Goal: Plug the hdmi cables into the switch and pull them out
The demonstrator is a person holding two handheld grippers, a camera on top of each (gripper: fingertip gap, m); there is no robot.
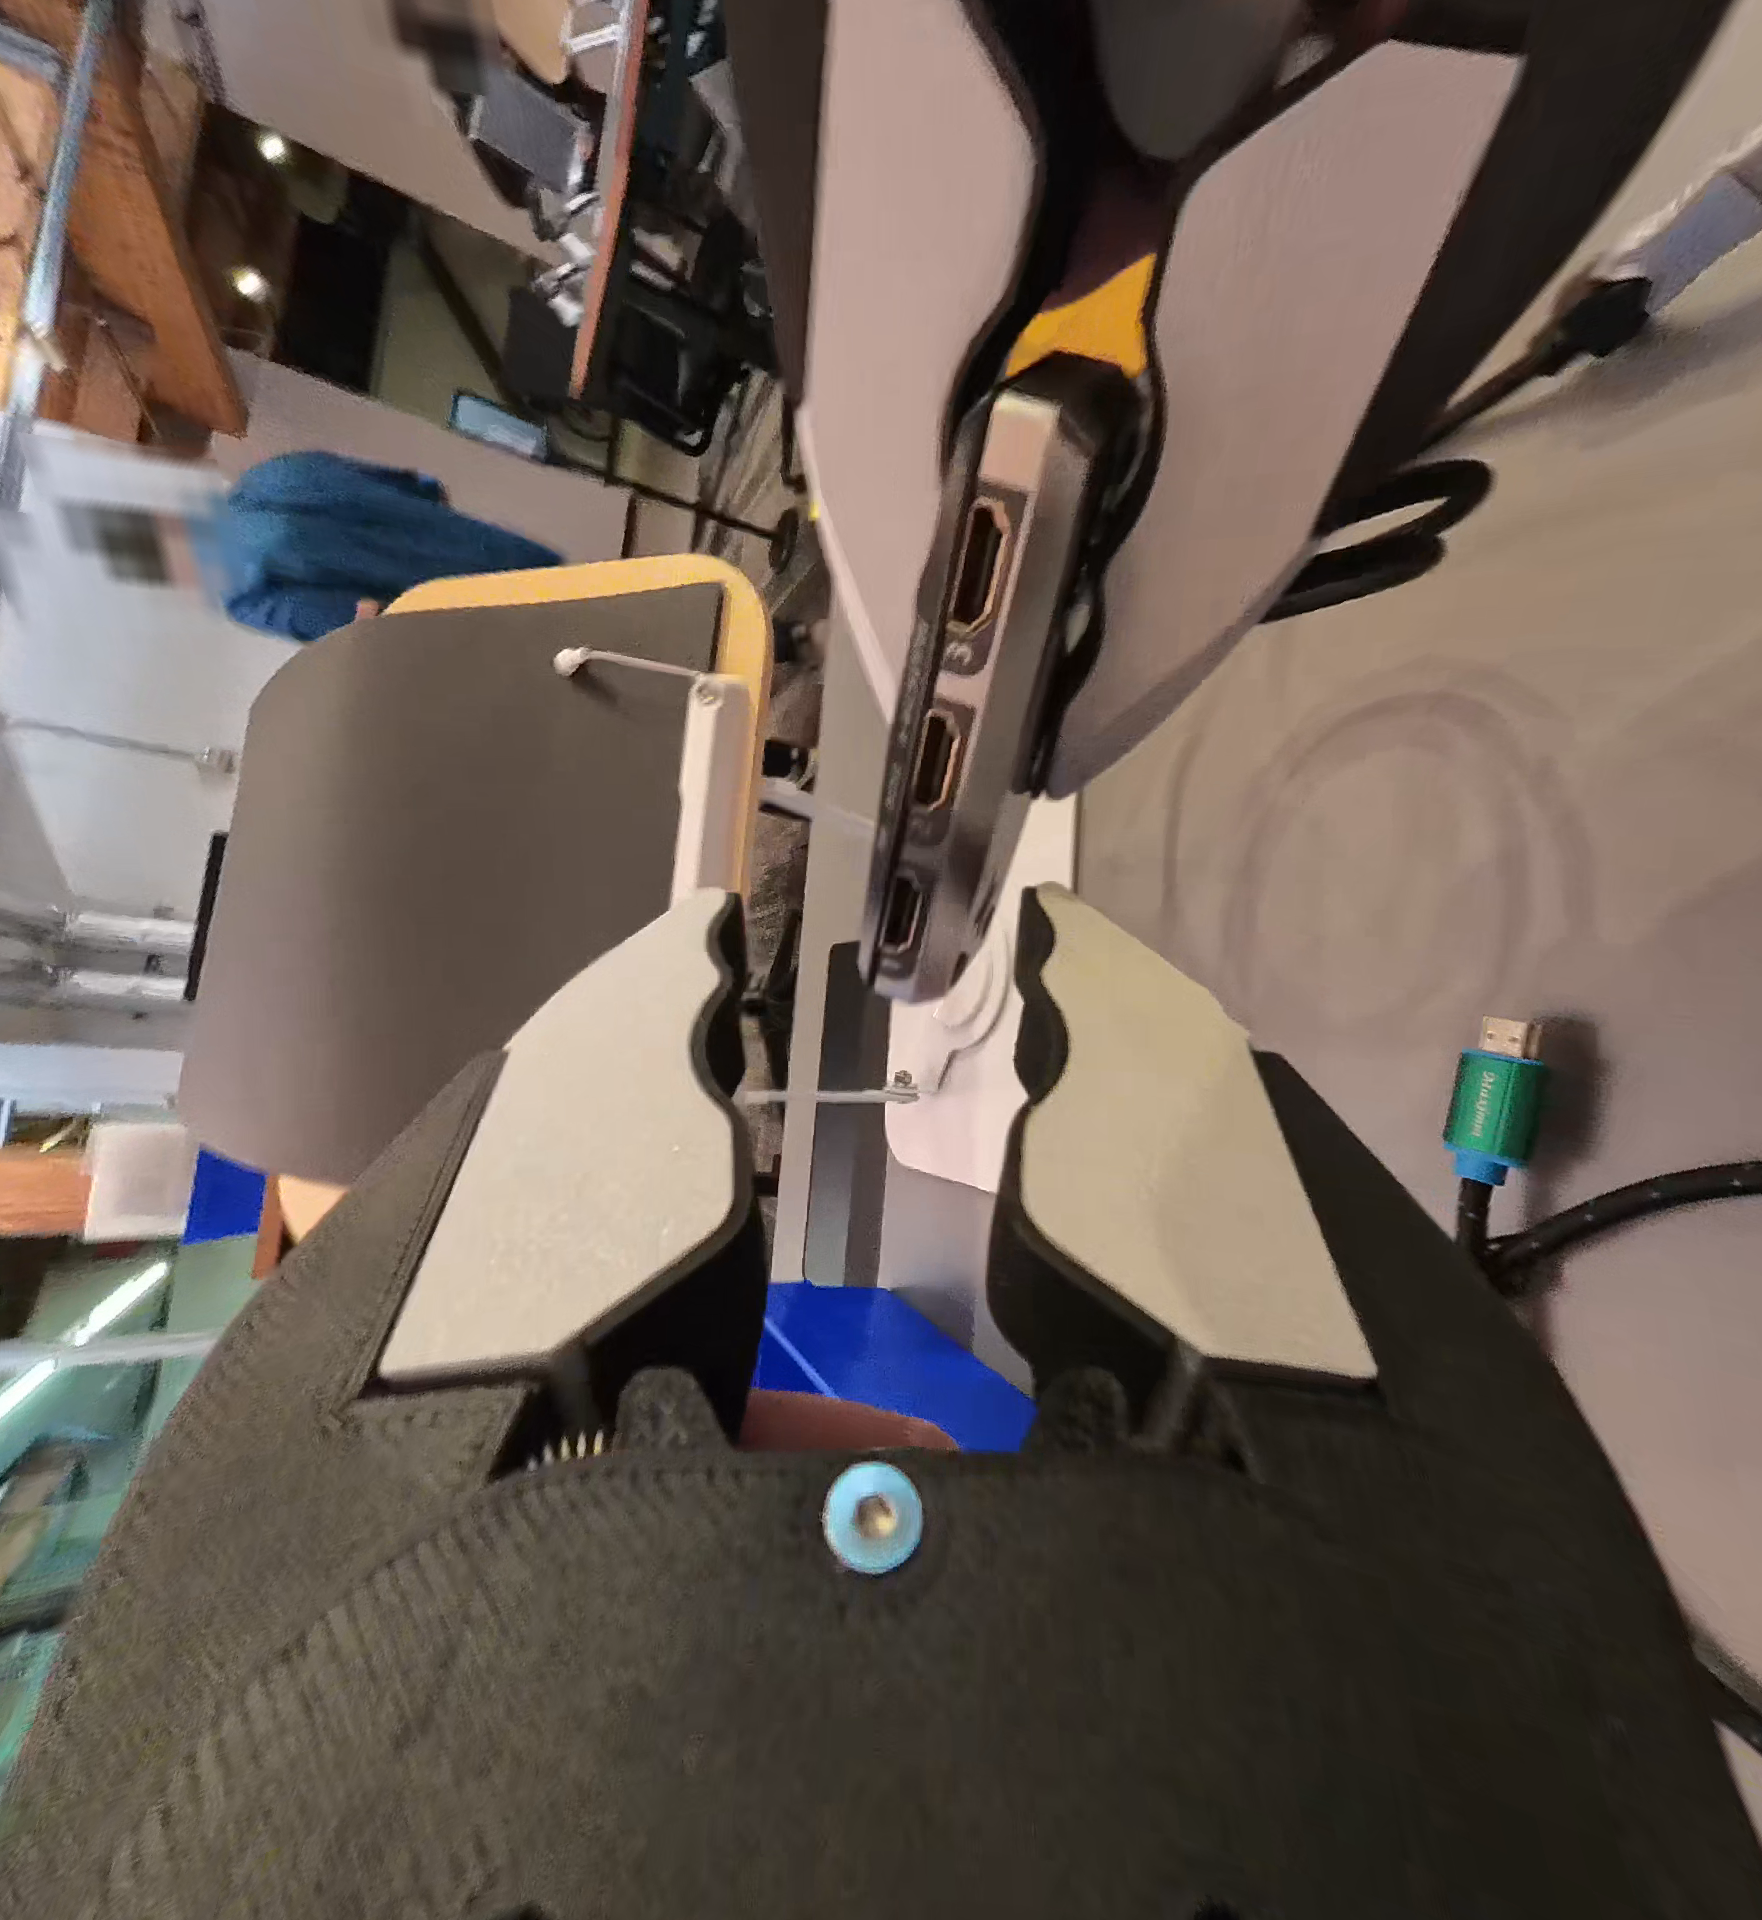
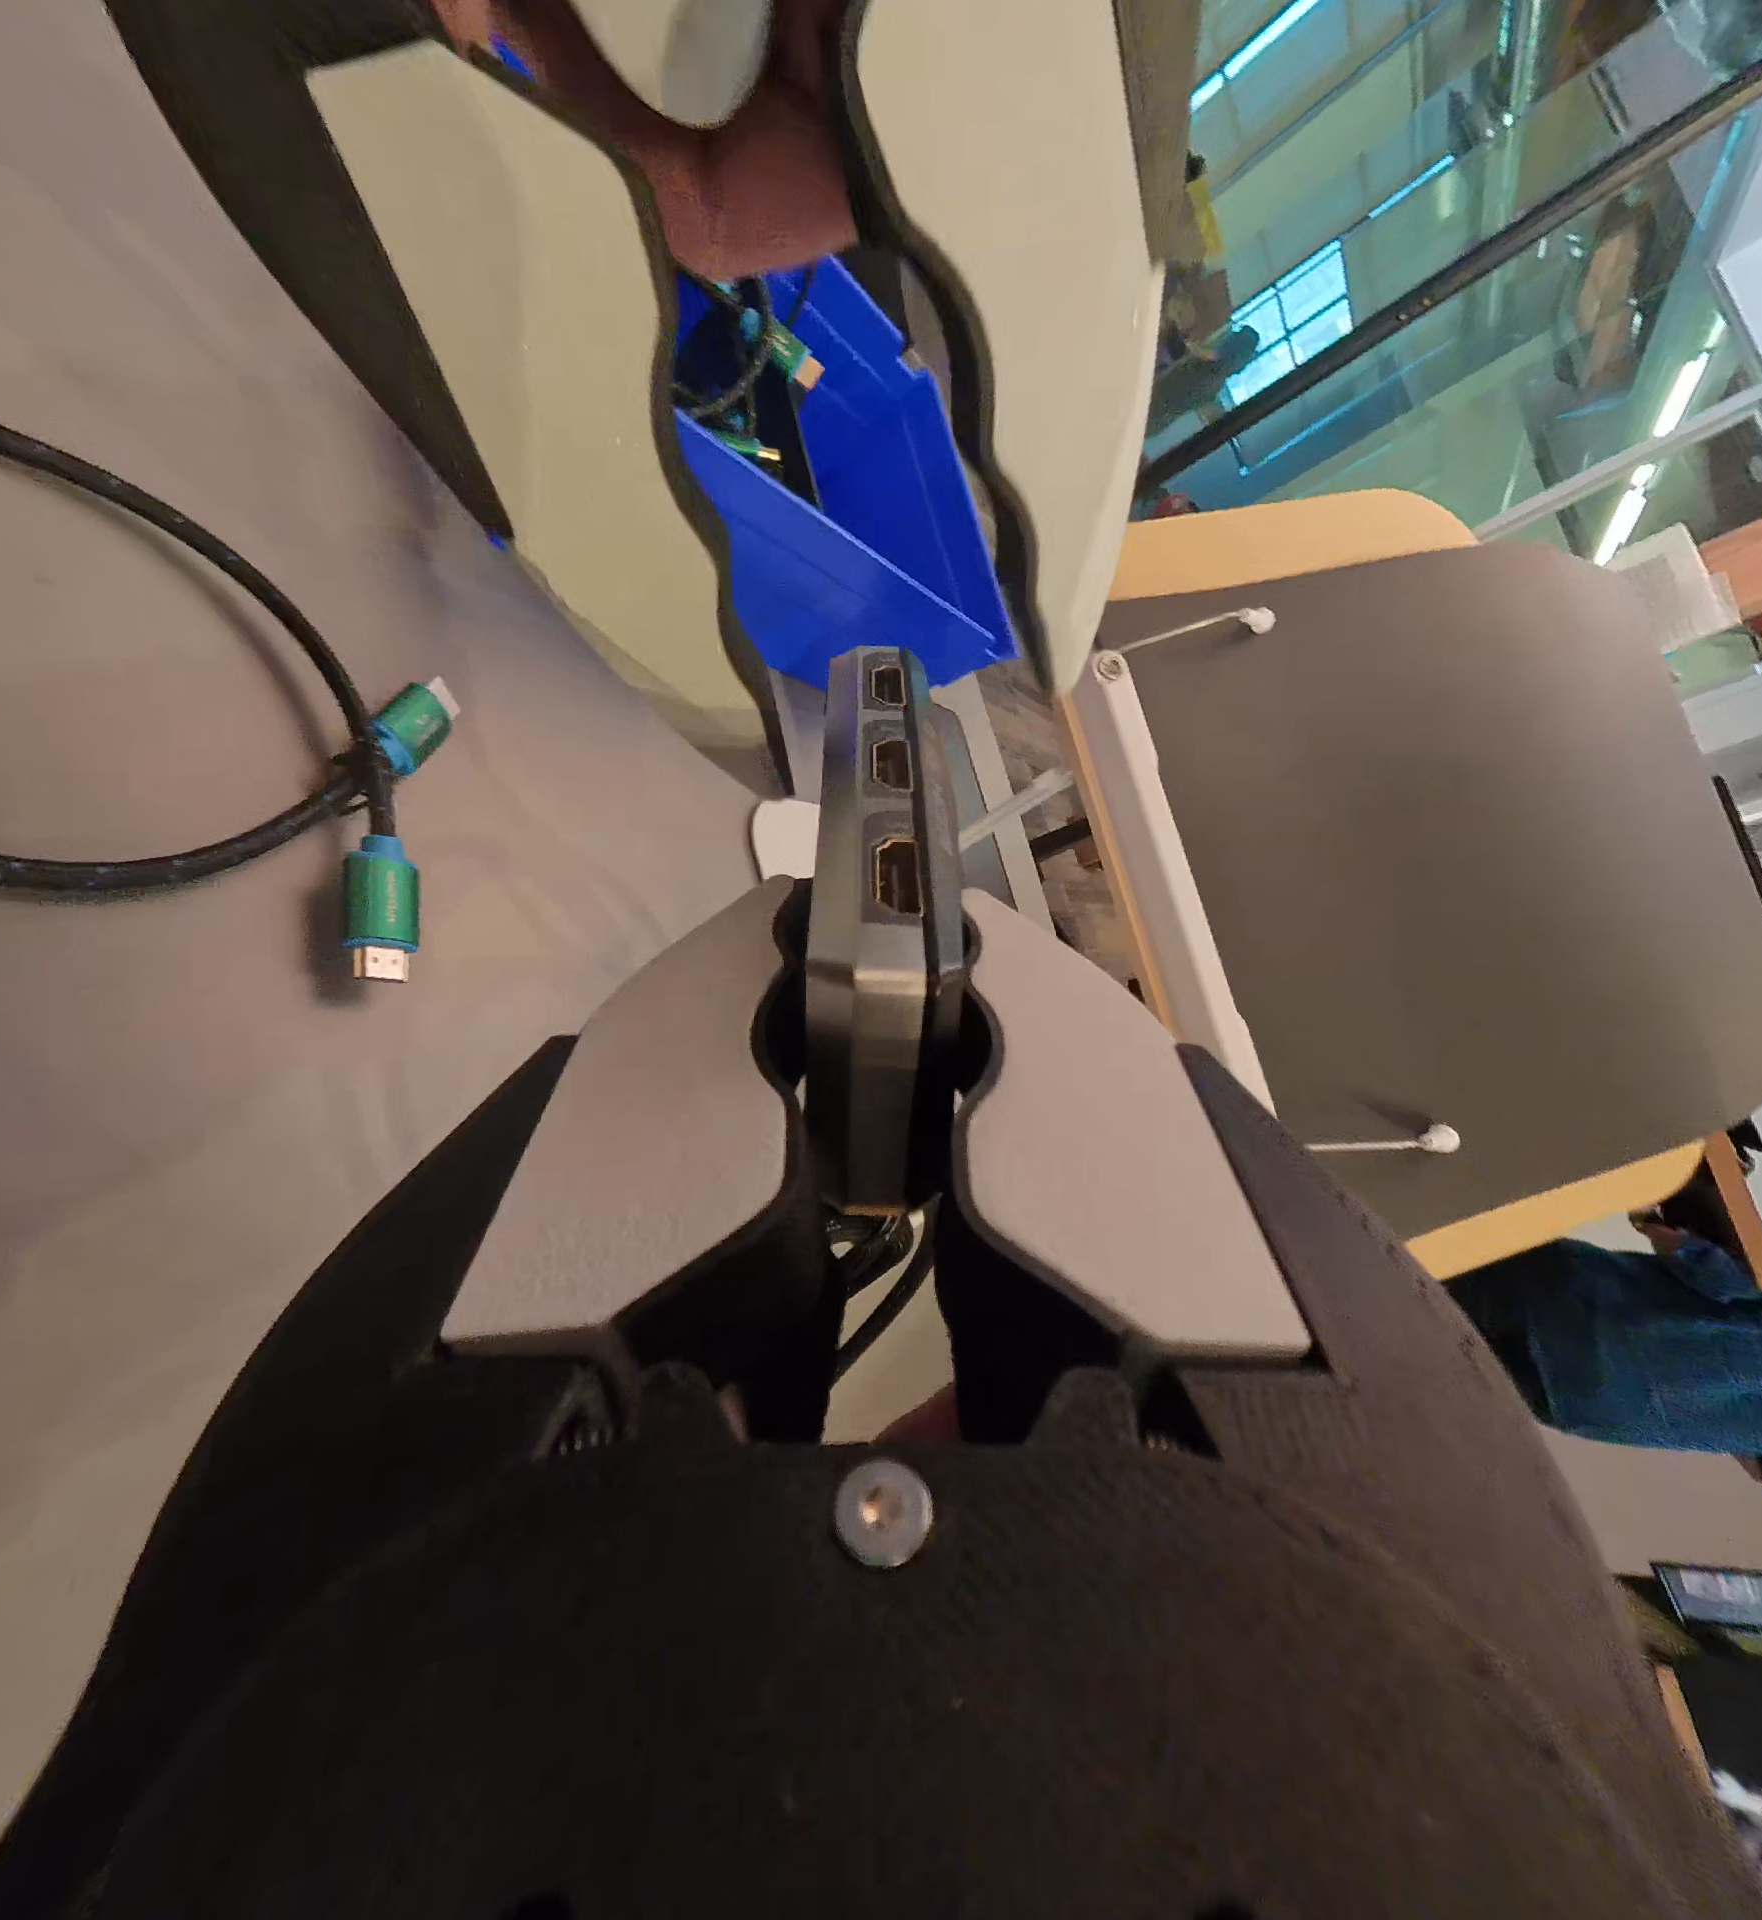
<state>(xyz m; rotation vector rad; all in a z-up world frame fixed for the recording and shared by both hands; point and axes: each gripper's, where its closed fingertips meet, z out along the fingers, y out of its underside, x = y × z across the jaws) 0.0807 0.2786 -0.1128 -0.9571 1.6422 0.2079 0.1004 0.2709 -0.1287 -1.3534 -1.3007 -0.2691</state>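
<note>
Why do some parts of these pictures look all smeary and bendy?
Left wrist view: the switch and the room behind it are motion-smeared, while the near left tongs look sharp. Right wrist view: the switch and right tongs are crisp; the wide lens bends the edges, so the far tongs look stretched.

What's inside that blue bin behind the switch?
The blue bin holds tangled dark cables with green-shelled plugs. The left gripper's fingers cover the rest.

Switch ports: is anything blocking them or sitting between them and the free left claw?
Nothing visible. The switch, clamped in the right claw, shows three empty ports; the left claw is open and empty, near its free end.
</note>
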